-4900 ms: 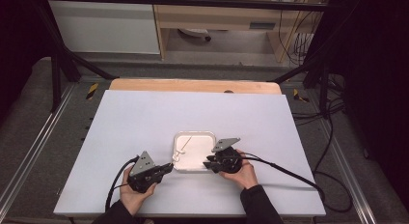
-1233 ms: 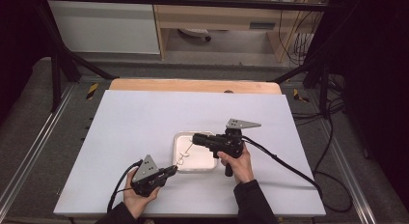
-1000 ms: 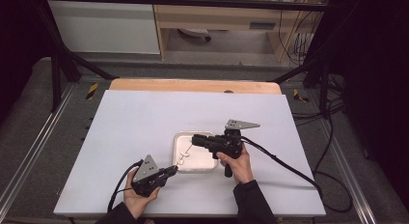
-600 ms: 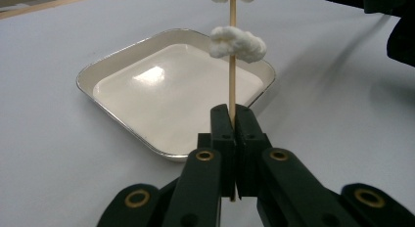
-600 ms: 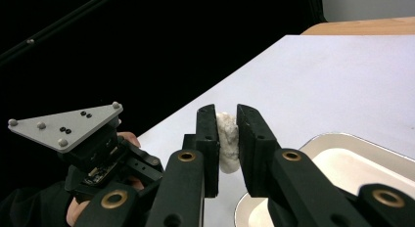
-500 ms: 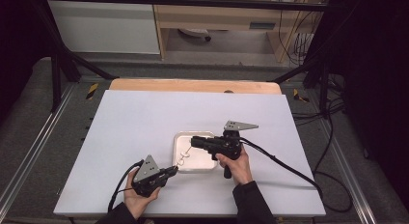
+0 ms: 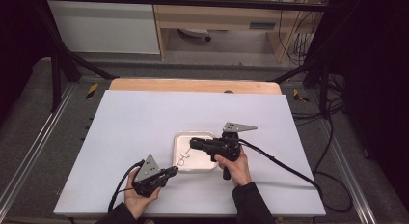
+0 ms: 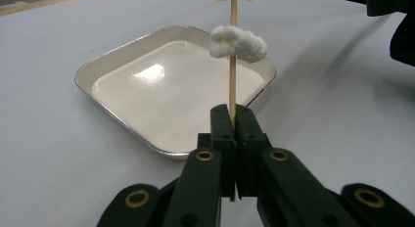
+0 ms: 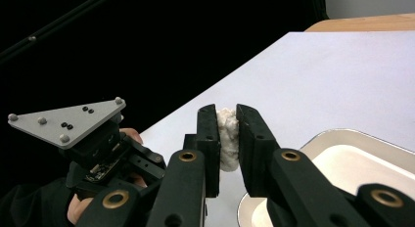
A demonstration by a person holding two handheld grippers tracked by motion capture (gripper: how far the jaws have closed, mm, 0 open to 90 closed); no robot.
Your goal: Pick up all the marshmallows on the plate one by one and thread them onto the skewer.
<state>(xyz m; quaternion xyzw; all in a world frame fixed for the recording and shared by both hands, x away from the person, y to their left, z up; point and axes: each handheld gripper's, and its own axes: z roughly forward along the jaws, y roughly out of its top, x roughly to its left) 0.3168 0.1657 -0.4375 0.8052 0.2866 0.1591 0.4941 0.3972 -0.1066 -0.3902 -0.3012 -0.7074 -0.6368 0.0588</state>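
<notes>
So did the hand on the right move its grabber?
Yes. The right gripper lifted from the tray's right edge and swung left over it.

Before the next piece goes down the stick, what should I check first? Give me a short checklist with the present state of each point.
1. Left tongs shut on the wooden stick: ok.
2. Stick stands upright over the white tray: ok.
3. Right tongs shut on a white soft piece: ok.
4. One white piece already sits on the stick, with another above it at the top edge of the left gripper view: ok.
5. The piece in the right tongs is on the stick's tip: cannot tell.
6. Tray lies flat on the table, under the work: ok.
</notes>
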